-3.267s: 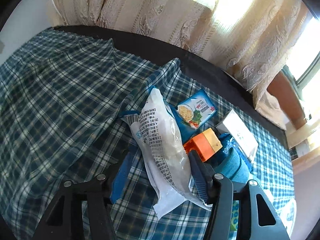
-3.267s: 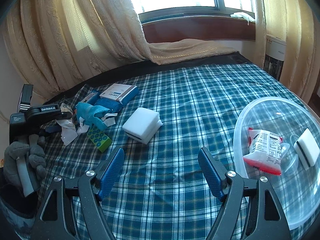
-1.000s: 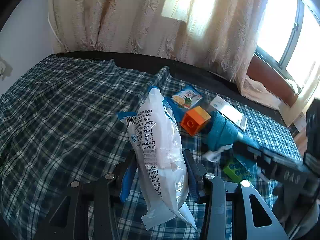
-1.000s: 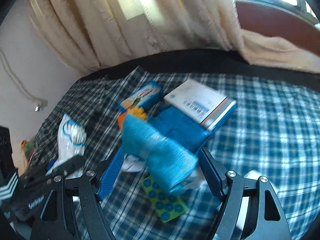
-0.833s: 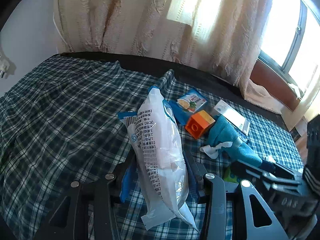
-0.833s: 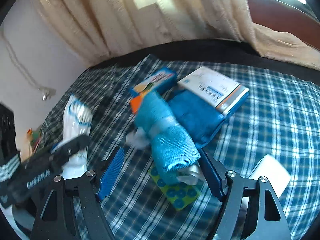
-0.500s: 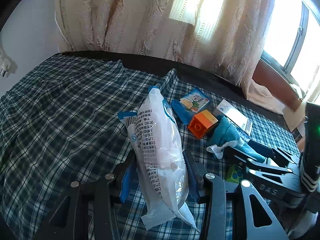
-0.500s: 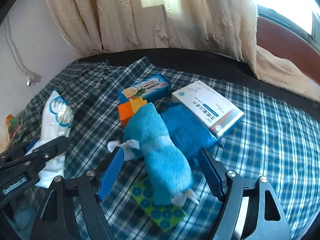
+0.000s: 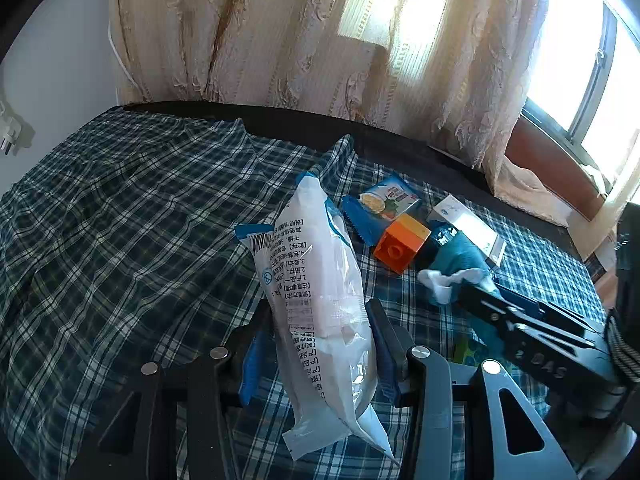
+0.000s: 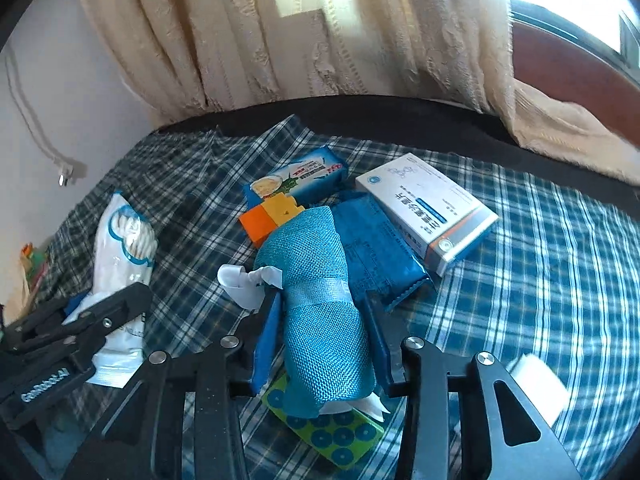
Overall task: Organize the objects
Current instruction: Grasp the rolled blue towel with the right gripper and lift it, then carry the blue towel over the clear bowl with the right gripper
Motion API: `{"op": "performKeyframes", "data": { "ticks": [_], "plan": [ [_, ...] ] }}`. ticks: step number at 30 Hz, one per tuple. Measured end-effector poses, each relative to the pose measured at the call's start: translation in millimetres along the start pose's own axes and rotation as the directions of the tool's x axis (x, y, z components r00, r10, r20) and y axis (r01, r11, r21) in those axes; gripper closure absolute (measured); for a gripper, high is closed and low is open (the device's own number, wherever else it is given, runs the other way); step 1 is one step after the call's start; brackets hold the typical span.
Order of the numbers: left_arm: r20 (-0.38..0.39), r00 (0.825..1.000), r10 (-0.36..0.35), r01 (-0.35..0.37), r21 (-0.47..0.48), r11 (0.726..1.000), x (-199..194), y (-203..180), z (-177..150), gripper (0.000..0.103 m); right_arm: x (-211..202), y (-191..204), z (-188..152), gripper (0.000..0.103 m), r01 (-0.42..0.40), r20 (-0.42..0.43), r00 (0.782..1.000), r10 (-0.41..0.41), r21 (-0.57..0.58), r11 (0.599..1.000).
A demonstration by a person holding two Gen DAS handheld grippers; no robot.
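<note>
A white plastic packet printed with dark text is clamped between the blue pads of the left hand-held gripper, its sealed lower end hanging below the fingers and its upper end pointing toward the curtain. The packet is held above a blue and white plaid cloth that covers the surface underneath.

A rolled teal towel bound with a band of clear tape is gripped by the right hand-held gripper, both blue pads pressed against the sides of the roll. A crumpled white tag is seen sticking out at the roll's left side. Beneath the roll's near end lies a green card with blue dots, and whether the roll is touching it cannot be told from this angle.

Just beyond the towel, an orange and yellow toy block is lying on the cloth, with a blue noodle packet behind it. A flat dark blue pouch is set to the right of the towel, and a white medicine box is resting partly on it. A white object, only partly visible, is placed near the right edge of the right wrist view
</note>
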State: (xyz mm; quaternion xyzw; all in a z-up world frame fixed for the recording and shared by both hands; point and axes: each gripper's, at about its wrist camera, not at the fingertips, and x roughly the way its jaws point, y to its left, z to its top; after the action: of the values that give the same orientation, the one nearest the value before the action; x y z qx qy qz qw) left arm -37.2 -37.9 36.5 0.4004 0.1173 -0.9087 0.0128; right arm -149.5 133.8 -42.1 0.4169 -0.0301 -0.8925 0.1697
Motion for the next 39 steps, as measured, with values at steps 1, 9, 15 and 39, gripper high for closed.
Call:
{"op": "performKeyframes", "data": {
  "ticks": [1,9,15,39],
  "plan": [
    [0.002,1.000,-0.002,0.002,0.002,1.000,-1,0,0,0.054,-4,-1,-1,0.061,-0.007,0.009,1.000,0.006,0.018,1.000],
    [0.015,1.000,-0.009,0.009,0.012,1.000,-4,-2,0,0.054,-39,-11,-16,0.061,-0.045,0.059,0.998,0.039,0.108,0.993],
    [0.029,1.000,-0.012,0.011,0.025,1.000,-7,-5,-2,0.054,-64,-21,-39,0.061,-0.025,0.077,0.997,0.012,0.169,0.985],
    [0.049,0.998,-0.036,0.029,0.138,0.990,-25,-42,-19,0.054,-200,-94,-119,0.061,0.116,0.216,0.950,-0.224,0.422,0.899]
  ]
}}
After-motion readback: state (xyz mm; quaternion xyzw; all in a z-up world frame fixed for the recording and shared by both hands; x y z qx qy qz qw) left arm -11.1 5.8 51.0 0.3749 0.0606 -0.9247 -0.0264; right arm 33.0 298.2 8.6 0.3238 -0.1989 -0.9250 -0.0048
